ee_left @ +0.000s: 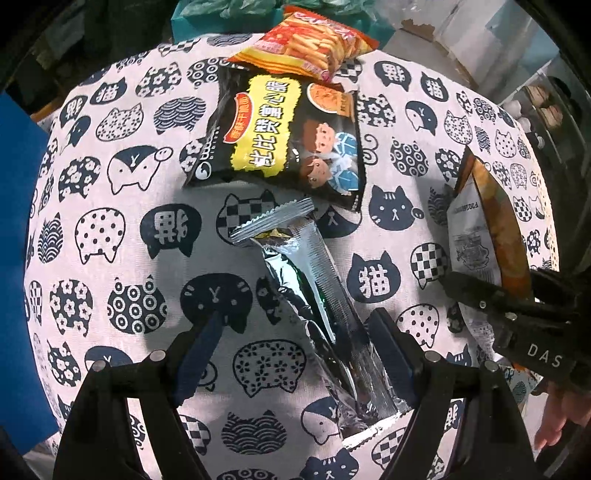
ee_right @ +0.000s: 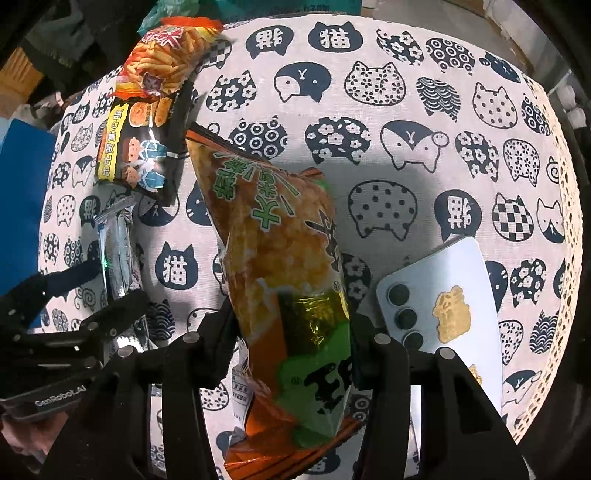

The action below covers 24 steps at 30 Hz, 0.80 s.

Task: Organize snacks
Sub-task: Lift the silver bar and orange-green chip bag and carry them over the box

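A silver foil snack packet [ee_left: 314,295] lies on the cat-print tablecloth [ee_left: 129,221] between the wide-apart fingers of my left gripper [ee_left: 295,336], resting against the right finger [ee_left: 388,347]. A black snack bag [ee_left: 288,136] and a red fries bag [ee_left: 310,40] lie beyond it. My right gripper [ee_right: 291,328] is shut on an orange and green snack bag [ee_right: 280,266], held upright on edge. The bag also shows in the left wrist view [ee_left: 495,221], as does the right gripper [ee_left: 517,306]. The silver packet [ee_right: 118,251], black bag [ee_right: 144,147] and fries bag [ee_right: 166,55] show at the left of the right wrist view.
A white phone [ee_right: 443,295] lies back up on the cloth, right of the right gripper. A blue object [ee_left: 18,221] sits at the table's left edge. Teal bags [ee_left: 221,14] and boxes stand beyond the far edge.
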Motion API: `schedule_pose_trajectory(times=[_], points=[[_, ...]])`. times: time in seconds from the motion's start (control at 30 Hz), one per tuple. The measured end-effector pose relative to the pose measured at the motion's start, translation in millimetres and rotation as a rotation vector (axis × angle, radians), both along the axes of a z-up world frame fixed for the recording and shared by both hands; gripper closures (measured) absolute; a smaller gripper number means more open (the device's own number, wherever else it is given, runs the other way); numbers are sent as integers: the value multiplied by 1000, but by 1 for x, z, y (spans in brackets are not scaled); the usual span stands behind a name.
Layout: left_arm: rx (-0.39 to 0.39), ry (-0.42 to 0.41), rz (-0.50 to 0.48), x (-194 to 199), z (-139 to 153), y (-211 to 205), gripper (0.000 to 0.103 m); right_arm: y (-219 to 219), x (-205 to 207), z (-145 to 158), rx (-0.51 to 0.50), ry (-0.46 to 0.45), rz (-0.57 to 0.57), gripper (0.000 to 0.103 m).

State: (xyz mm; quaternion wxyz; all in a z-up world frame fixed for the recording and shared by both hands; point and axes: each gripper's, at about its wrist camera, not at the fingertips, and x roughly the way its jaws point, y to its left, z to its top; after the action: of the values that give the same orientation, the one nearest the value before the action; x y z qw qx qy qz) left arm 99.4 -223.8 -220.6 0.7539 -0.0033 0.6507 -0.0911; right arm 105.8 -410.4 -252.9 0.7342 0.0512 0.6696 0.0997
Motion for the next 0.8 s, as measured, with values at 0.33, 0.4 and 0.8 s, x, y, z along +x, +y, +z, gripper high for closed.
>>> schedule_pose_trajectory(times=[0.33,0.4,0.8], points=[[14,-52,-71,-17,8,3,71,19,-7,17,-24,-21,30,65],[16,-57,-83,-20,9,6,71,21,-8,18,-28,-25,33,66],[66,-191,-110,-37,60,55,71,49,-8,61,-76,-75,46,67]])
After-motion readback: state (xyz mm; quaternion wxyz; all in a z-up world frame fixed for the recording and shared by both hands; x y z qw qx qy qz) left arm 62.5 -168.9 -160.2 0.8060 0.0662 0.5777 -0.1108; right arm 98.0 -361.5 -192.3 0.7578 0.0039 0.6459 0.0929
